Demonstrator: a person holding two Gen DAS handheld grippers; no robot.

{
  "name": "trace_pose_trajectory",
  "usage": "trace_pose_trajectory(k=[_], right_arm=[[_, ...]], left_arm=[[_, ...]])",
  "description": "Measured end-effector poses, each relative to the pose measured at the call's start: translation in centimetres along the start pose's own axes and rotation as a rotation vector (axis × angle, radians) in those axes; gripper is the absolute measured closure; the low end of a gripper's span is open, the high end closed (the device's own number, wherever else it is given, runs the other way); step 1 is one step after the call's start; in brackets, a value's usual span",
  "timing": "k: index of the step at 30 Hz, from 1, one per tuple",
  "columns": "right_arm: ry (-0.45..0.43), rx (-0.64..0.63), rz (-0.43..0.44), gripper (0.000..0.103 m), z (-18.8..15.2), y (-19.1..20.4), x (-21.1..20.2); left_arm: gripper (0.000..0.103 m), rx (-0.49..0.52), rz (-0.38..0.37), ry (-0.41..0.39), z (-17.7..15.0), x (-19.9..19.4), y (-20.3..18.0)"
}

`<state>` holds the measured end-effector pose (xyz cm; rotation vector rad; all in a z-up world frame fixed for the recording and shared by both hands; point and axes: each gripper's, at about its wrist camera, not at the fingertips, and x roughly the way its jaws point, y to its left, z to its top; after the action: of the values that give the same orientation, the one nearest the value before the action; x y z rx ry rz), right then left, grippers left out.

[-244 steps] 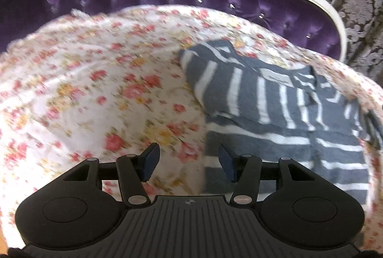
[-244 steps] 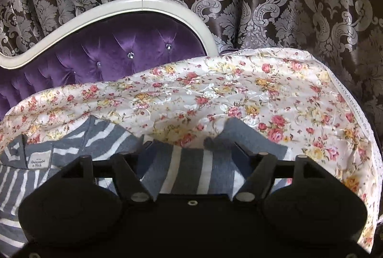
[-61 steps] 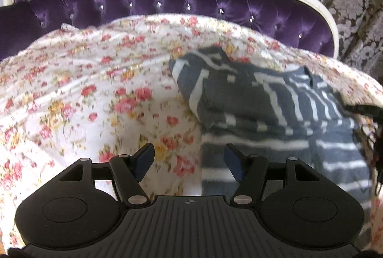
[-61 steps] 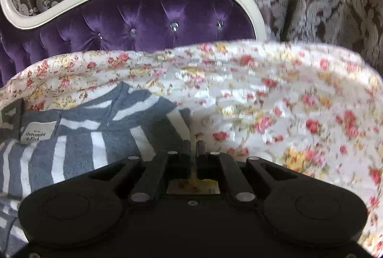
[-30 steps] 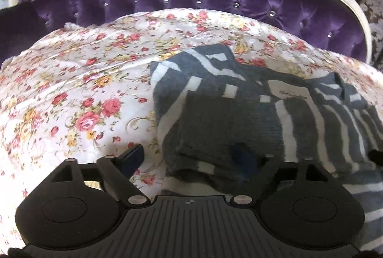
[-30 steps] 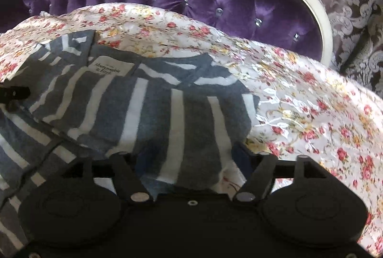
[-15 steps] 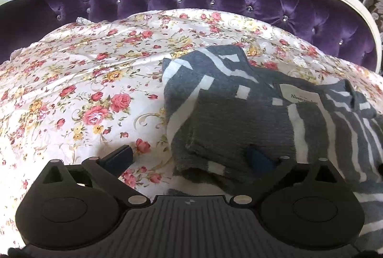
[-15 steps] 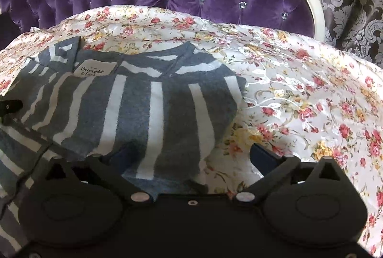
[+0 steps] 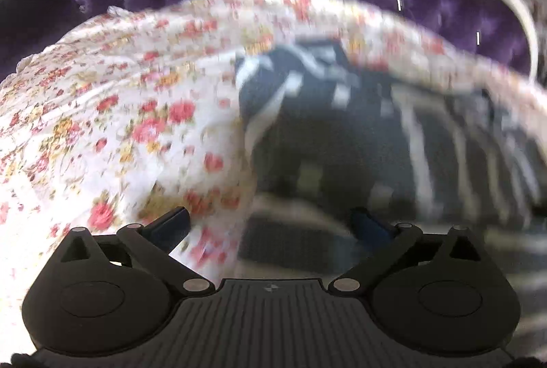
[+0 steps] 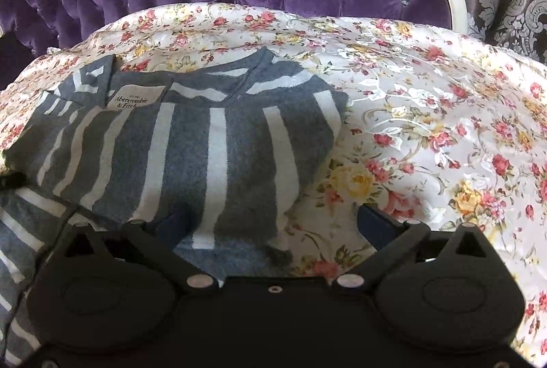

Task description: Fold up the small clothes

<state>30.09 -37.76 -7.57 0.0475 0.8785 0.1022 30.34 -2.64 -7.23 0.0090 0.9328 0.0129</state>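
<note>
One view blurs the striped sweater (image 9: 359, 135) almost entirely.

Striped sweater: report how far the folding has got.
Done: the grey-and-white striped sweater lies on the floral bedspread with its upper part folded over, neck label facing up. In hand: nothing; the left gripper and right gripper have just been opening and stand wide, pads off the cloth. Left: the lower part at the near edge looks unfolded.
</note>
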Motion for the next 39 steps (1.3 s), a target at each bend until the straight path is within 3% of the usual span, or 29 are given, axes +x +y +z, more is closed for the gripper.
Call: trace_pose_trajectory(k=[3, 6, 11, 21, 28, 31, 36, 39], right_arm=[[0.004, 0.008, -0.004, 0.001, 0.0, -0.2, -0.3], [-0.006, 0.041, 0.004, 0.001, 0.2, -1.0, -0.9], [-0.075, 0.137, -0.013, 0.001, 0.9, -2.9, -2.1], [-0.225, 0.371, 0.034, 0.001, 1.3, -6.8, -4.4], [-0.262, 0.398, 0.043, 0.001, 1.5, -7.4, -5.2], [-0.278, 0.405, 0.054, 0.001, 1.6, -7.4, -5.5], [-0.301, 0.446, 0.063, 0.0, 1.5, -8.0, -5.8], [-0.312, 0.465, 0.066, 0.0, 1.3, -8.2, -6.0]], left_arm=[[0.018, 0.021, -0.015, -0.013, -0.1, -1.3, 0.5], [0.018, -0.015, -0.036, -0.048, 0.8, -2.8, 0.8], [0.018, 0.007, -0.073, -0.109, 3.6, -3.8, -1.3], [0.018, 0.137, -0.079, -0.067, 5.1, 1.4, -7.9], [0.013, 0.18, 0.017, -0.069, 5.9, 4.4, -10.5], [0.019, 0.167, 0.015, -0.058, 6.4, 3.9, -10.5], [0.02, 0.181, -0.01, -0.18, 6.4, 1.5, -11.2], [0.02, 0.226, -0.025, -0.12, 6.1, 3.0, -12.8]])
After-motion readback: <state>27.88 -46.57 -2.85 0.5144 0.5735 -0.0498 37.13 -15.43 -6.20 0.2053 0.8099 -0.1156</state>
